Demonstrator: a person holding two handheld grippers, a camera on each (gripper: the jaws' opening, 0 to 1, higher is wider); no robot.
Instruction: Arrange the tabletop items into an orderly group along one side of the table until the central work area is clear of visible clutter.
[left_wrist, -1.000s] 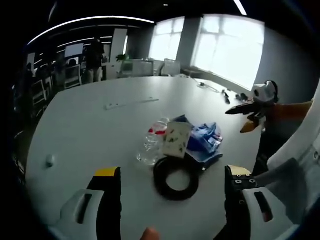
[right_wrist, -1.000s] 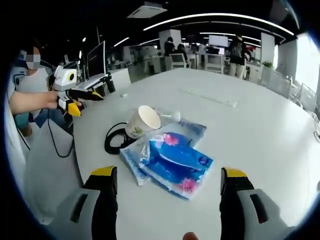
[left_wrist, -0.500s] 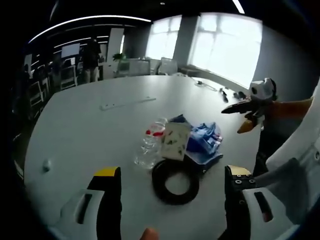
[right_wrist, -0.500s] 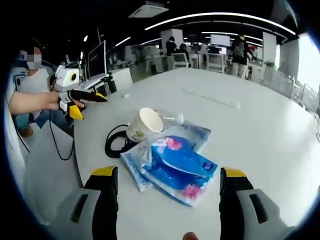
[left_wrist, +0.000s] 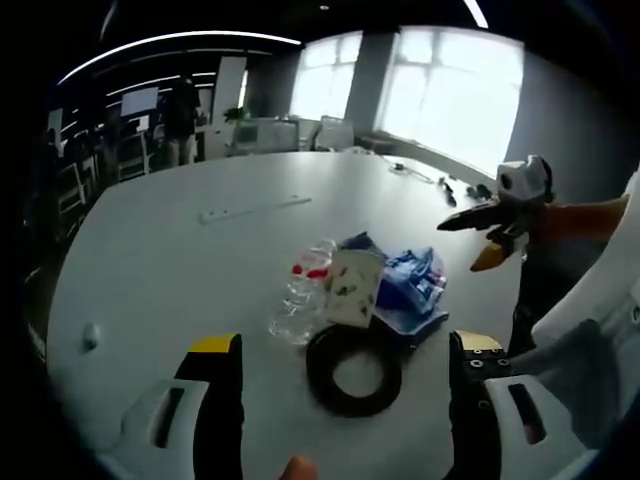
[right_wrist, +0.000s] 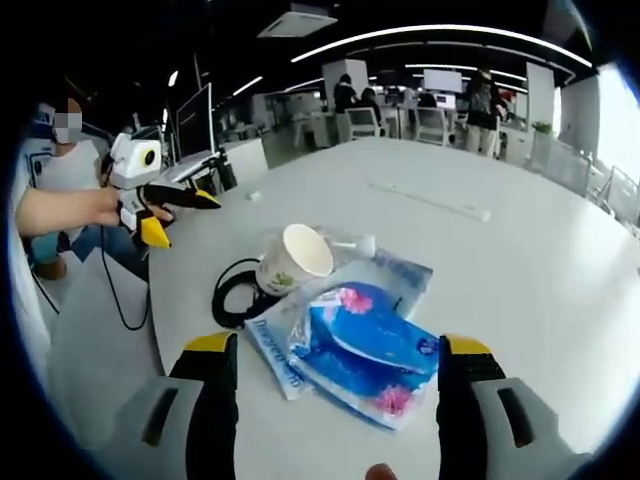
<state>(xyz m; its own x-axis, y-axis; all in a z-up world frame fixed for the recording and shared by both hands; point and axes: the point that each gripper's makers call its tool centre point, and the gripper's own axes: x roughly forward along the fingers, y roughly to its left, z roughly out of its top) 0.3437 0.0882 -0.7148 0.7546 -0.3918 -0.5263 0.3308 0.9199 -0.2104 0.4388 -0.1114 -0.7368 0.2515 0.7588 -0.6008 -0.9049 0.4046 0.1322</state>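
both cameras drifted slightly; clutter itself hasn't shifted. left to right in the left gripper view: plastic bottle (left_wrist: 300, 296), paper cup (left_wrist: 351, 286) above cable coil (left_wrist: 353, 362), blue tissue packs (left_wrist: 412, 283). left gripper (left_wrist: 340, 390) and right gripper (right_wrist: 327, 388) jaws spread, empty. nothing grouped yet.

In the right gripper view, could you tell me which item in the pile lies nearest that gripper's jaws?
The blue tissue pack, lying flat just ahead of the open jaws; the paper cup and black cable coil sit farther back.
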